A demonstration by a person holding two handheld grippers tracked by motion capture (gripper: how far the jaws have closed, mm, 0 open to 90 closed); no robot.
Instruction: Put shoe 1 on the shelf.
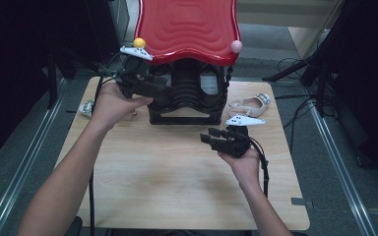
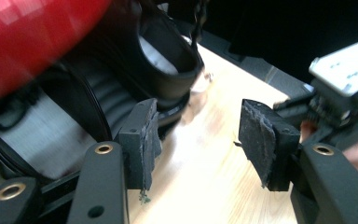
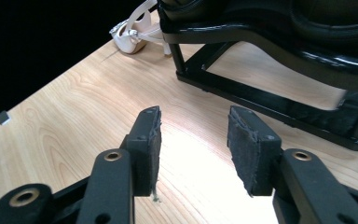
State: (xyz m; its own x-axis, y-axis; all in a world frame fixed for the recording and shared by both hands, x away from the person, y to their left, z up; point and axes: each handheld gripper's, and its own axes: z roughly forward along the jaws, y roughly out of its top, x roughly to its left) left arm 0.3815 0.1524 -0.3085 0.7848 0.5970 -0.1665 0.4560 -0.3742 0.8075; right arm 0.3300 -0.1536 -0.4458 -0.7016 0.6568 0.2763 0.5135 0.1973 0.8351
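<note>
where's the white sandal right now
In the high view the white sandal lies on the table at the right of the black rack, just beyond the right gripper. The right gripper view has it at top left.

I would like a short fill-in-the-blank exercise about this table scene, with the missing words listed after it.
1. The top of the black rack is coloured ____.
2. The pale shoe lies on the wooden ____.
3. The jaws of the right gripper stand ____, with nothing between them.
4. The left gripper is beside the ____.

Missing words: red; table; open; rack

black grippers (image 1: 211, 137), brass-ringed screws, cables
</note>
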